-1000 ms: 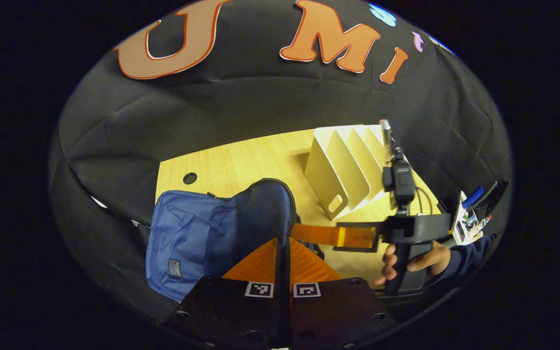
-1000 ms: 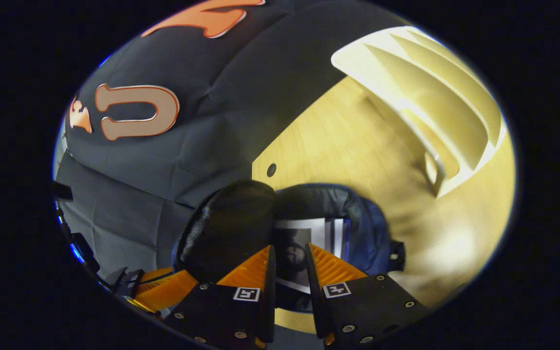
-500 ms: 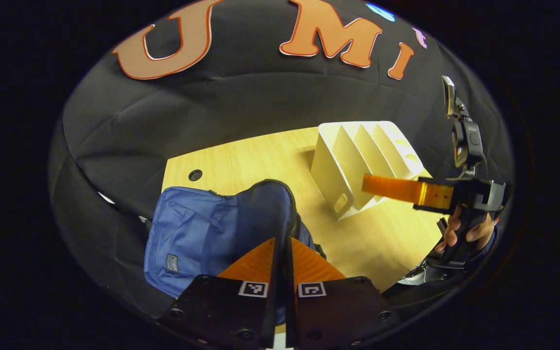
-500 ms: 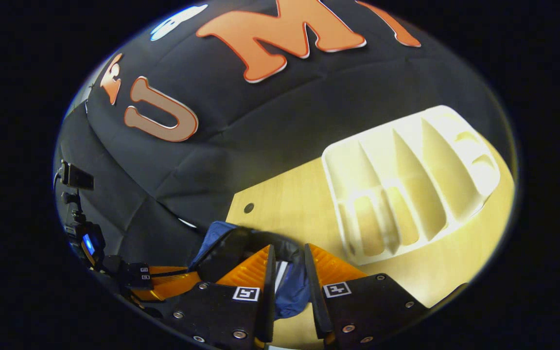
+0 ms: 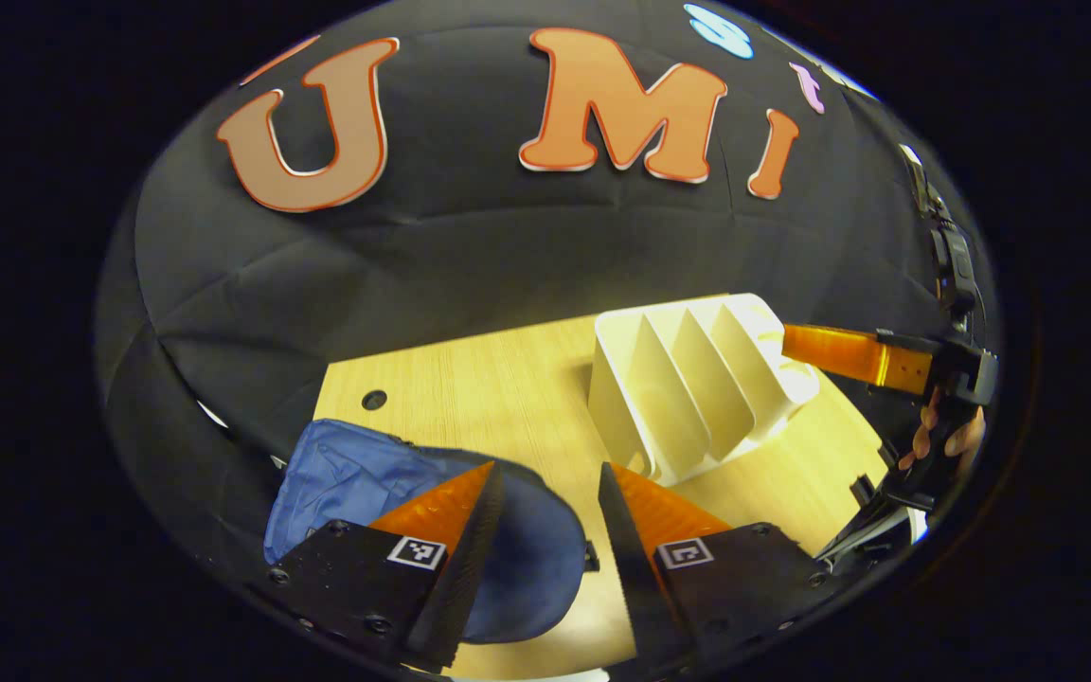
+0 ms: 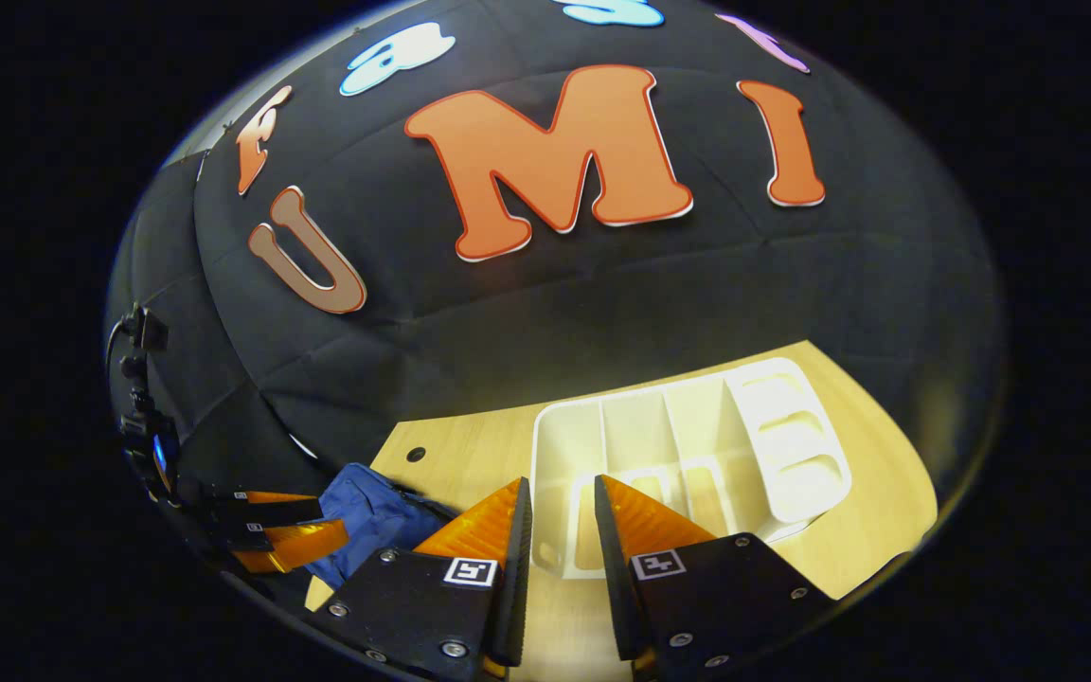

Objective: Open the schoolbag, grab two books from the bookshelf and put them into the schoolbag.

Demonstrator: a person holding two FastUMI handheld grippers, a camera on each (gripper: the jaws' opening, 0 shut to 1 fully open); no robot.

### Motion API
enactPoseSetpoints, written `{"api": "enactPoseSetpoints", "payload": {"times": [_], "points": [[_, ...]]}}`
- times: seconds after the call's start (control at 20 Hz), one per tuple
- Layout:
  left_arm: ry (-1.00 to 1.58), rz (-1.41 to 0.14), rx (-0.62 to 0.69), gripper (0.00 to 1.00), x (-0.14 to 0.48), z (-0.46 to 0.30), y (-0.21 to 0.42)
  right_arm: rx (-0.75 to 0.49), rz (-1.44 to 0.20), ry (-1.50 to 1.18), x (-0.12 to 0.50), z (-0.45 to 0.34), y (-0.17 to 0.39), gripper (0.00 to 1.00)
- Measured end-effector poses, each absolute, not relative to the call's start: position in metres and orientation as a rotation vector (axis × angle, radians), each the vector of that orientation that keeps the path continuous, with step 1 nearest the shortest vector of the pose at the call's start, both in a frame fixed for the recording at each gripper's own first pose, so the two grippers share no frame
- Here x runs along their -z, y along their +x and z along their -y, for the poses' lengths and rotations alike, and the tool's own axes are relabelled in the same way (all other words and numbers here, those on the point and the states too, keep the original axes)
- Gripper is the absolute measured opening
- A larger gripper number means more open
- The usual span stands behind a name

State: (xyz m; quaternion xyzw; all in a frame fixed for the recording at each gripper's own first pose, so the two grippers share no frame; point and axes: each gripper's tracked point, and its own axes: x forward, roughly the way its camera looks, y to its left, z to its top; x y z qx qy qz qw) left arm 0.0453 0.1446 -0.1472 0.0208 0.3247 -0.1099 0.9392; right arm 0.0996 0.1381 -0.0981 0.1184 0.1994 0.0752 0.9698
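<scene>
The blue schoolbag lies on the wooden table, at the lower left of the left gripper view; its dark flap is down. My left gripper hovers open just above the bag's right end, with nothing between its fingers. The white slotted bookshelf stands to the right, and its slots look empty. My right gripper, held by a hand, points at the shelf's far end. In the right gripper view, the right gripper is narrowly open and empty in front of the bookshelf. The bag and left gripper are at lower left.
A round cable hole sits near the table's back left corner. Bare wood lies between the bag and the shelf. The black cloth wall closes in behind the table. Some dark gear hangs at the far left of the right gripper view.
My left gripper has opened and let go of the bag's flap, which dropped down. The right gripper pulled out of the bag and rose toward the shelf.
</scene>
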Motion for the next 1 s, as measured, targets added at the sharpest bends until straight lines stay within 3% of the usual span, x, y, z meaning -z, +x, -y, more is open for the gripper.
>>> {"api": "enactPoseSetpoints", "payload": {"times": [0.1,0.15,0.3,0.35,0.4,0.55,0.6,0.65,0.9,0.95,1.0], "points": [[0.027,-0.594,0.214,0.94,0.133,-0.125,0.053,-0.136,-0.358,0.196,0.087,-0.121,0.098,0.39],[0.032,-0.554,0.207,0.98,0.123,-0.118,0.056,-0.134,-0.339,0.179,0.083,-0.116,0.098,0.42],[0.031,-0.427,0.187,0.98,0.094,-0.095,0.061,-0.115,-0.277,0.138,0.067,-0.100,0.095,0.57],[0.018,-0.386,0.177,0.97,0.084,-0.088,0.061,-0.106,-0.246,0.124,0.059,-0.095,0.094,0.53],[0.011,-0.346,0.159,0.97,0.076,-0.085,0.061,-0.094,-0.214,0.102,0.050,-0.088,0.090,0.69],[-0.004,-0.233,0.092,0.96,0.043,-0.077,0.060,-0.041,-0.111,0.062,0.017,-0.066,0.077,0.86],[-0.018,-0.196,0.076,0.97,0.032,-0.075,0.057,-0.025,-0.082,0.061,0.007,-0.059,0.070,0.98],[-0.032,-0.151,0.065,0.97,0.022,-0.072,0.056,-0.011,-0.052,0.064,-0.002,-0.054,0.067,0.90],[-0.002,0.082,0.022,0.95,-0.033,-0.061,0.036,0.055,0.077,0.061,-0.040,-0.035,0.056,0.94],[0.015,0.116,0.018,0.94,-0.041,-0.058,0.030,0.056,0.091,0.058,-0.044,-0.035,0.053,1.00],[0.018,0.146,0.016,0.94,-0.049,-0.058,0.024,0.060,0.100,0.053,-0.046,-0.034,0.051,0.94]]}}
